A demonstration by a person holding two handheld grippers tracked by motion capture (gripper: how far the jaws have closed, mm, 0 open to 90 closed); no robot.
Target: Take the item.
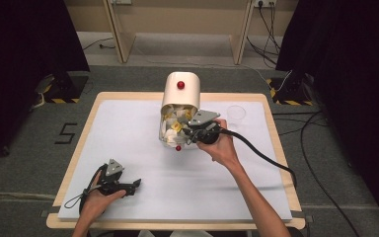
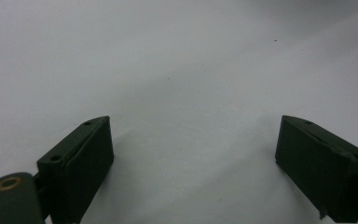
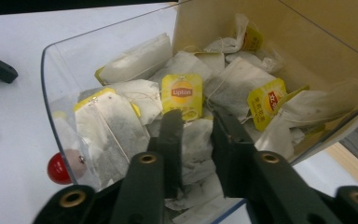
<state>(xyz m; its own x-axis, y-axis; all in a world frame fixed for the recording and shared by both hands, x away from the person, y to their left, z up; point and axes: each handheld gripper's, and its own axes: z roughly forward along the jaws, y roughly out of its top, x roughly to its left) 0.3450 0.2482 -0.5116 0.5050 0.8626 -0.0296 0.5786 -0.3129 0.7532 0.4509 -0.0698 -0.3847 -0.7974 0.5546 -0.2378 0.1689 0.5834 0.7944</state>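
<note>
STEP: picking from open cream tea-bag dispenser with clear drawer (image 1: pixel 180 106) | right gripper (image 3: pixel 196 128) jaws pinching white paper tea bag (image 3: pixel 196 142) in drawer | left gripper (image 1: pixel 137 184) jaws spread, idle on surface | NEXT: lift clear, judged.

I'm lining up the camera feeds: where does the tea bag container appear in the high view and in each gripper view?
High view: the tea bag container stands at the table's middle back, with the right gripper reaching into its clear drawer.
Left gripper view: not in it.
Right gripper view: the clear drawer spans the frame, tea bags inside.
Shared landmark: the red knob on the drawer's front.
</note>
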